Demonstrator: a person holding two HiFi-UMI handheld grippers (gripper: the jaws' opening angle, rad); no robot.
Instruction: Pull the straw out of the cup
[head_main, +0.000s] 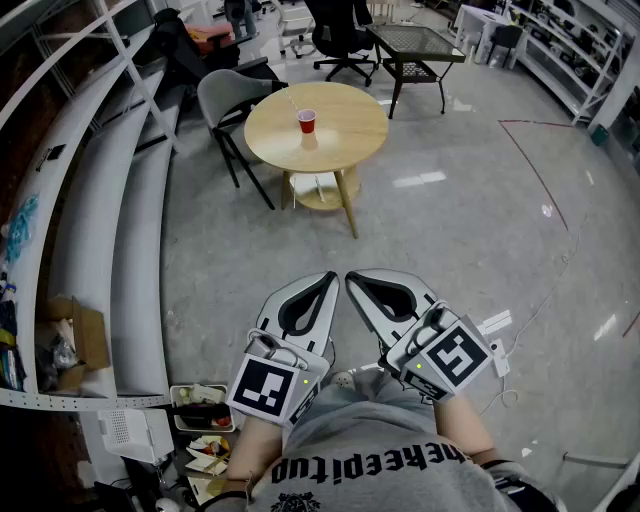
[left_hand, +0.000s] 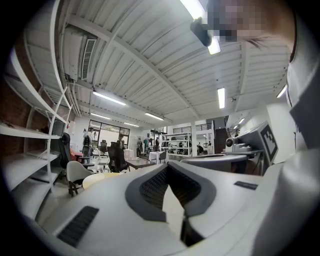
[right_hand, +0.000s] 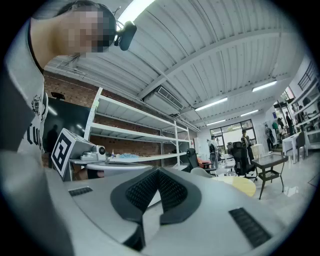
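A red cup (head_main: 306, 121) stands upright near the middle of a round wooden table (head_main: 345, 135), far ahead of me. A thin pale straw (head_main: 297, 106) leans out of it toward the left. My left gripper (head_main: 328, 277) and right gripper (head_main: 352, 277) are held side by side close to the body, well short of the table. Both have their jaws shut with nothing between them. The left gripper view shows its shut tips (left_hand: 167, 167) and the table's edge (left_hand: 100, 178) low at the left. In the right gripper view the shut tips (right_hand: 157, 172) sit left of the table (right_hand: 245, 186).
A grey chair (head_main: 225, 95) stands at the table's left. A black office chair (head_main: 340, 35) and a black mesh side table (head_main: 415, 45) lie beyond it. Long white shelving (head_main: 90, 200) runs down the left, with a cardboard box (head_main: 75, 335) and floor clutter (head_main: 205, 420) near me.
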